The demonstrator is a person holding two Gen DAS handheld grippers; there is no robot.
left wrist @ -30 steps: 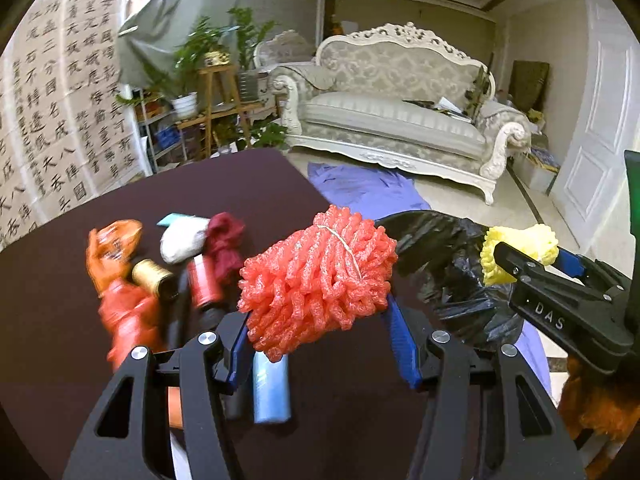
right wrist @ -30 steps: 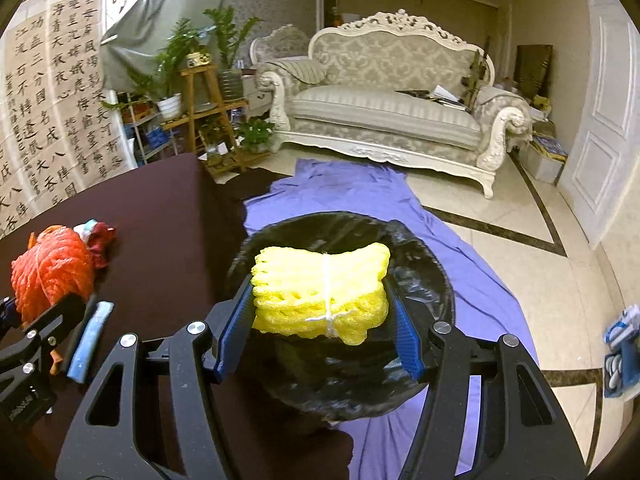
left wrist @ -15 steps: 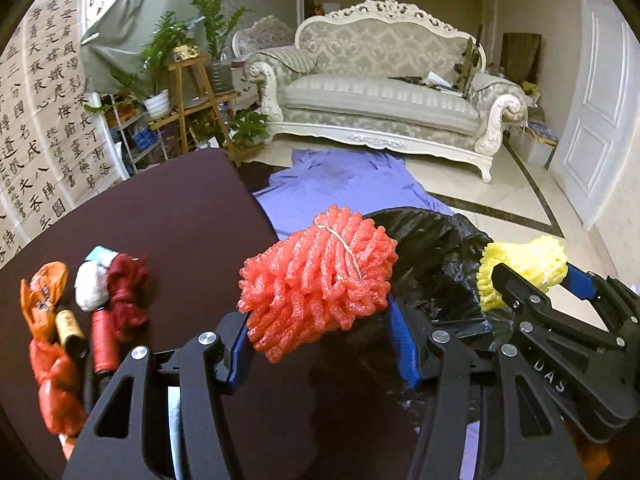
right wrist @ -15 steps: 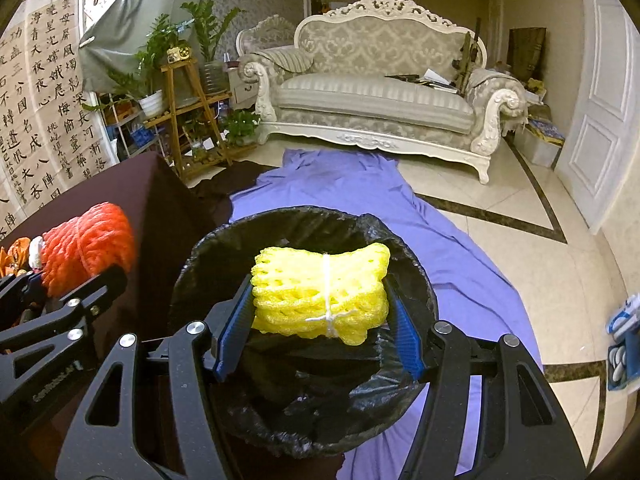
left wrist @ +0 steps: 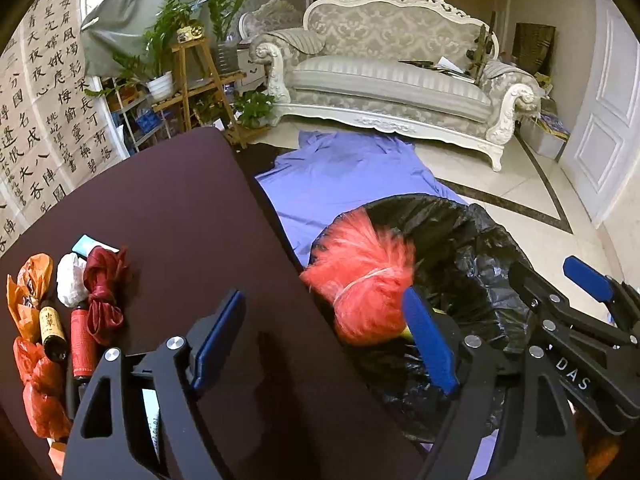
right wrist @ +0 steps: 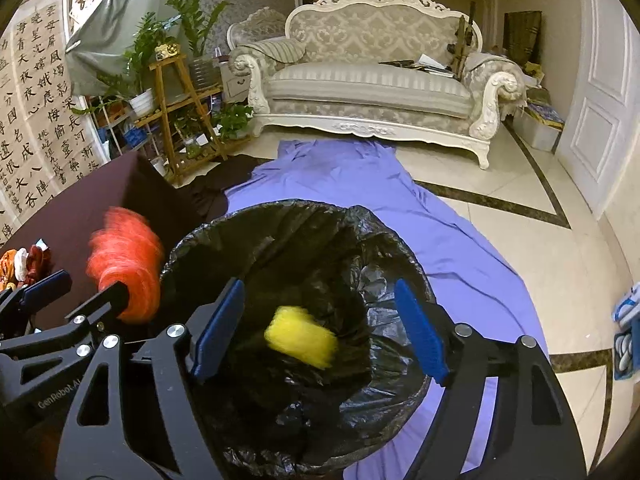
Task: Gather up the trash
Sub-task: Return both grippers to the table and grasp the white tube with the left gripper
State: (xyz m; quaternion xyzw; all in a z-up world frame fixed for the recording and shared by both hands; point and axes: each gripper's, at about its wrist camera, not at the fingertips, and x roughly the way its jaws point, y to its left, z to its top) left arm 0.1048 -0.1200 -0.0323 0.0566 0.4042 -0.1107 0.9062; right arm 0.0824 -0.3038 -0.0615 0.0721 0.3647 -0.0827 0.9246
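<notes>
My left gripper [left wrist: 324, 340] hangs over the dark table's edge beside the black-lined bin [left wrist: 472, 248], its jaws opening. The red foam net [left wrist: 360, 276] is a blur, loose just off the right pad and dropping at the bin's rim. My right gripper [right wrist: 320, 332] is above the bin [right wrist: 384, 264], jaws opening as well. The yellow foam net [right wrist: 300, 338] is a blur below its pads, falling inside the liner, touched by neither. The right wrist view also has the red net [right wrist: 124, 264] and the left gripper [right wrist: 80, 288] at the left.
More trash lies on the dark table [left wrist: 168, 208] at the left: orange plastic bags [left wrist: 36, 360], a white wad [left wrist: 70, 284], a dark red ribbon [left wrist: 104, 292], small bottles [left wrist: 52, 328]. A purple cloth [right wrist: 400, 208] covers the floor by the bin. A sofa [right wrist: 368, 80] and a plant stand [right wrist: 176, 108] stand behind.
Both grippers have opened and let go: the red net is slipping from the left jaws, the yellow net has dropped into the bin. The left gripper has come closer to the bin.
</notes>
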